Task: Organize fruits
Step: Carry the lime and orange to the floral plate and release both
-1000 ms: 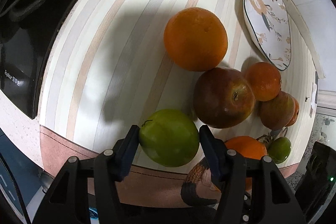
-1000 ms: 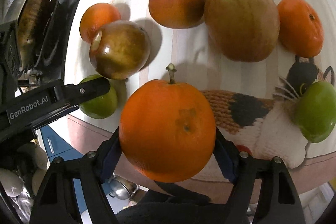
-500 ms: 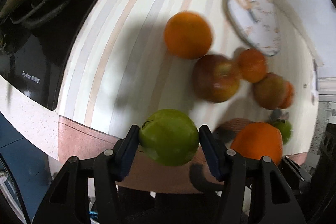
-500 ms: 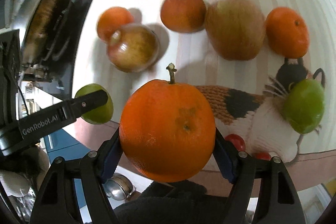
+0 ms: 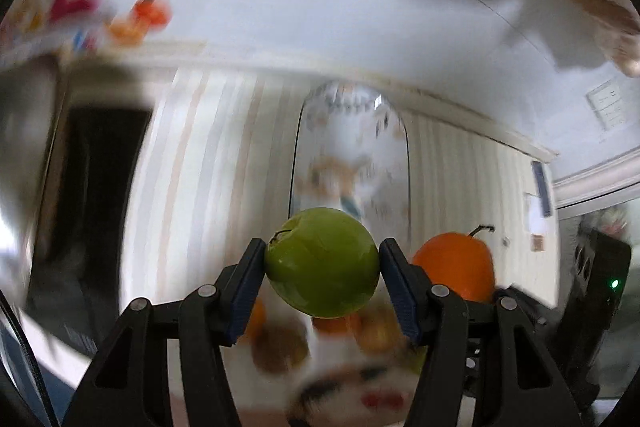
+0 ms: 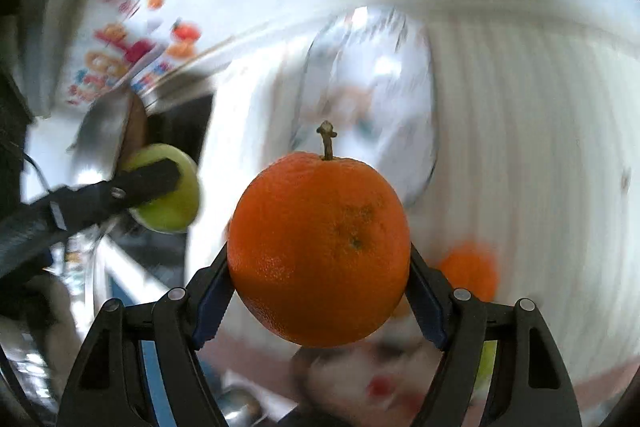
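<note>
Both fruits ride above the table, short of the plate point(image 5: 352, 147); the left gripper point(image 5: 322, 267) clamps the green apple point(image 5: 322, 263), the right gripper point(image 6: 320, 267) the orange point(image 6: 320, 251); best lower each gently onto the plate, apart, before letting go.

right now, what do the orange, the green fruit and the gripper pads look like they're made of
Orange: looks like real citrus, with matte pebbled peel and a dry woody stem, though a good fake can't be ruled out.
Green fruit: smooth, waxy, glossy skin with faint scuff lines and a small stem; likely real.
Gripper pads: dark blue, matte, ribbed, probably rubber or soft plastic on black hard-plastic fingers.
</note>
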Motion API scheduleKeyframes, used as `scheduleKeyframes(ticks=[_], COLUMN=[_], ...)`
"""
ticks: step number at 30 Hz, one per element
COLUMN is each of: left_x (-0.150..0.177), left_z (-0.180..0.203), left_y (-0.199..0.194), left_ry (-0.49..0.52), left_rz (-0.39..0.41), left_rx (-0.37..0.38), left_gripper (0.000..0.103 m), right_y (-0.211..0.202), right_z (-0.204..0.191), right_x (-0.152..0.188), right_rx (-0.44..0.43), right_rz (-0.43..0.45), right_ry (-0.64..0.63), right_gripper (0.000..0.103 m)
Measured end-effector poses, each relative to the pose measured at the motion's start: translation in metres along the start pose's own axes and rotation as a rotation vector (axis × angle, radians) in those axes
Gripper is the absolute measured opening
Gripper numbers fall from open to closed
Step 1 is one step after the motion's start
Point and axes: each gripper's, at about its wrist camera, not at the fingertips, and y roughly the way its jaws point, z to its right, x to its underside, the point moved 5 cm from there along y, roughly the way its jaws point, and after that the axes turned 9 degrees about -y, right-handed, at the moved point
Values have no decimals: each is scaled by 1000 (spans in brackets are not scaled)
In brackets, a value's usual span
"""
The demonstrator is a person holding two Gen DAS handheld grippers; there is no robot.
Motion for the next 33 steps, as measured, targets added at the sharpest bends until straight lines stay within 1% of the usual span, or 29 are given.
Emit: scheduleKeyframes(ticks=[1,3,5,8,12,18,19,21,24,26,28,29,31,33], left_x=[-14,-46,-68,-84,-102,-111,-112,-113,-114,-113,-114,-111,-109,-107], left_z=[8,20,29,39,38,33,31,27,19,15,10,11,7,4], left_y=[10,36,63,98,133,162,164,167,171,171,167,165,160,152], left_ry=[19,53,73,92,87,26,18,7,-22,-39,-50,-54,-53,-51], left_rz=[-1,-21,-49,-101,-156,-222,-225,-224,-230,-225,-211,-204,-188,-182], left_rx=[-16,-46,-70,-85,-92,-71,-72,-86,-88,-72,-63,-67,-75,-75], left_gripper=[56,56,56,56,56,56,56,56,56,63,83,85,86,86], right_y=[8,24,45,74,102,118,121,122,127,125,121,120,114,109], right_z=[11,23,35,44,59,73,77,80,84,83,82,82,84,83], right_x=[-21,-48,-78,-102,-130,-146,-148,-152,-157,-156,-156,-157,-157,-156], right_rx=[18,41,68,96,148,116,109,124,91,87,88,89,99,100], right_rz=[-3,-25,-67,-125,-164,-170,-168,-156,-172,-172,-158,-152,-138,-131], right_ry=[-8,-31,-75,-101,-139,-87,-77,-80,-43,-33,-21,-13,-1,-2], right_gripper=[80,80,80,80,80,80,80,80,84,86,86,88,91,91])
